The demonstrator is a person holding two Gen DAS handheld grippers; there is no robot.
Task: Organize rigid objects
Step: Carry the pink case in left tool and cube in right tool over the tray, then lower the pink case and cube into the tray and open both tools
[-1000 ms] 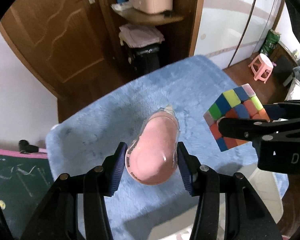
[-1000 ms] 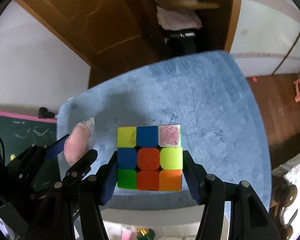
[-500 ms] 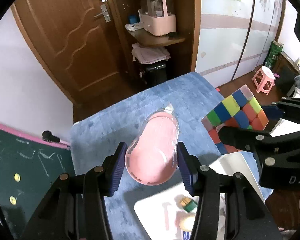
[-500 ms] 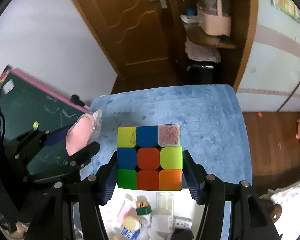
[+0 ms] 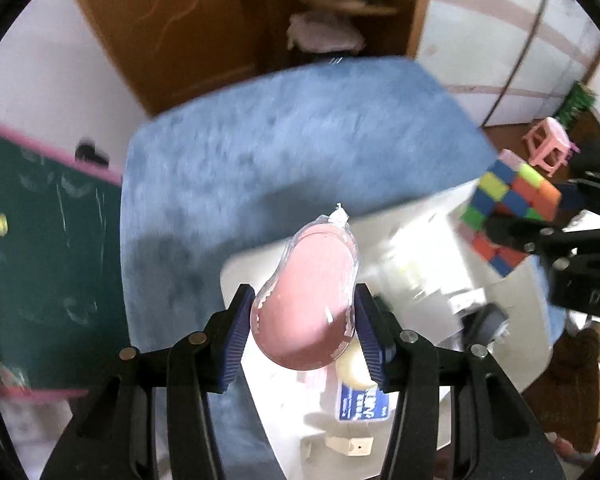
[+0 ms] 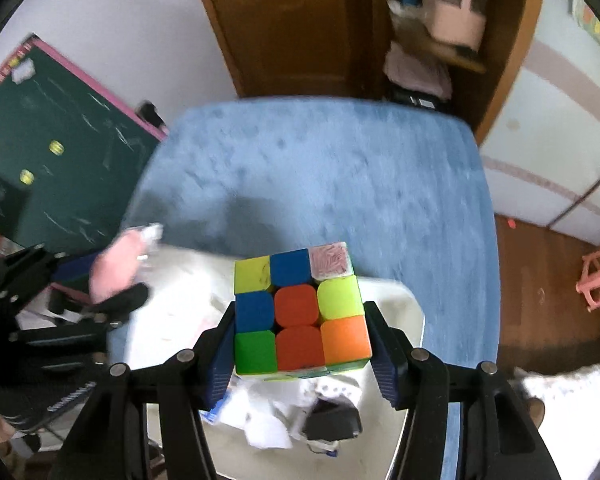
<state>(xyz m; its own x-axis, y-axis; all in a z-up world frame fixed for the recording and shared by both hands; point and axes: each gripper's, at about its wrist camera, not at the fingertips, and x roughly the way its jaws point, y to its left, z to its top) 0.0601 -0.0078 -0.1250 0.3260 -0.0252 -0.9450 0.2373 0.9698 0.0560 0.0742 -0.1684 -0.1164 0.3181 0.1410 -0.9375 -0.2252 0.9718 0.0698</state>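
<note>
**Both loads over the tray**

The white tray (image 6: 404,300) sits on the blue cloth (image 6: 340,168), directly below both tools. Left gripper (image 5: 305,320) clamps a pink packet (image 5: 310,296) in clear wrap, long axis pointing away. Right gripper (image 6: 300,340) clamps a scrambled, scuffed puzzle cube (image 6: 300,312) squarely over the tray, so likely nearer release.

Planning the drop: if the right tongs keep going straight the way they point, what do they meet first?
Probably the white tray under the held cube, landing among blurred clutter there; depth is unclear.
</note>
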